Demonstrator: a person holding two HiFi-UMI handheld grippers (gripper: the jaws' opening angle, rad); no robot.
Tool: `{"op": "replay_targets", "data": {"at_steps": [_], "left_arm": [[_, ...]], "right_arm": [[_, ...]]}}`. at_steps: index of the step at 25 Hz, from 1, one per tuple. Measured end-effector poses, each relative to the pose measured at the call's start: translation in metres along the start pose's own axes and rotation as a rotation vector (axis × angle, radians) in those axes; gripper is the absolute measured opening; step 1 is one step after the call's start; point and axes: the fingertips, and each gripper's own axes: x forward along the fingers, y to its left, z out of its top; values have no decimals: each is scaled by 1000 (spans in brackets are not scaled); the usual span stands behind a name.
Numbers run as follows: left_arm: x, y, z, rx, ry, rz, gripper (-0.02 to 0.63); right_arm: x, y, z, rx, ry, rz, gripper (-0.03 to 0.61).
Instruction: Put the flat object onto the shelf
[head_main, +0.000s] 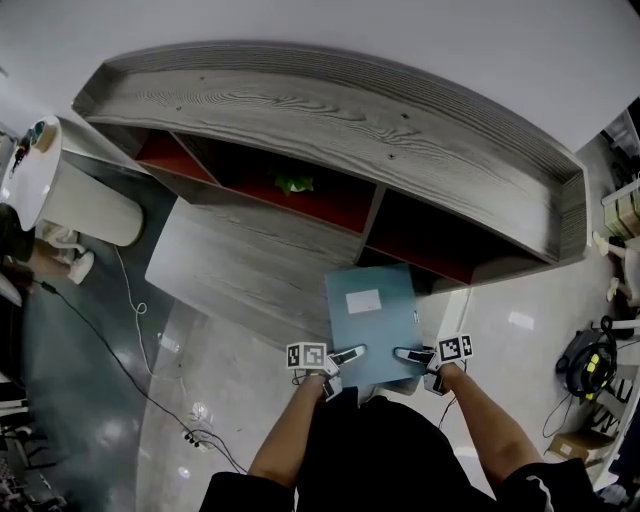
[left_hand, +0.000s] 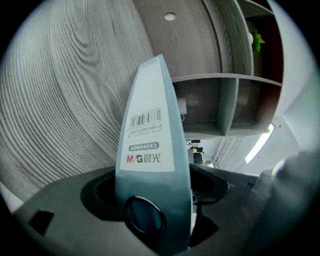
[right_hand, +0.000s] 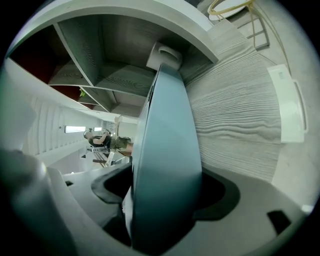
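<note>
Left gripper (head_main: 348, 354) and right gripper (head_main: 408, 354), each pinching the near end of one blue-grey folder (head_main: 372, 315). The left gripper view shows the folder's spine standing upright between that gripper's jaws, which sit wide and close against its two sides. The spine carries a printed spine label (left_hand: 145, 145) with a barcode, and a round finger hole (left_hand: 145, 214) lies at its near end. The right gripper view shows the opposite, plain edge of the folder filling the gap between the jaws in the same way. In the head view the two grippers sit side by side at the folder's near edge, the marker cubes turned outward and the person's forearms (head_main: 290, 430) running back from them. The folder lies broad face up with a pale paper label (head_main: 363, 300) near its middle. Its far edge reaches over the right end of the low platform (head_main: 240, 260) and the mouth of the right lower compartment of the shelf unit (head_main: 330, 120); contact with either cannot be judged. The shelf unit is grey wood grain with red-backed compartments, one holding a small green object (head_main: 294, 184). A thin cable (head_main: 130, 370) trails across the glossy floor (head_main: 100, 400) at left.
</note>
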Motion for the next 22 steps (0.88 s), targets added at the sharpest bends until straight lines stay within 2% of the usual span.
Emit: {"op": "replay_targets", "data": {"at_steps": [8,13,18,20,22], "left_arm": [[4,1,-2,8,-23,20,354],[5,2,-3,49,-34,48,354],[4,3,-5,60,-38,69,354],[3,4,-6,89,-36,89,354],[4,5,-8,120,-32,114,354]], "right_arm": [[-4,-9,2,-30,-15,-58,397],[-5,-21,-2,-46,28,-146,416],[-7,-23,-3,-58,40,-190,420],[-8,-25,-4,-95,44,-244,422],[-10,-26,-2,-180,53,-322,419]]}}
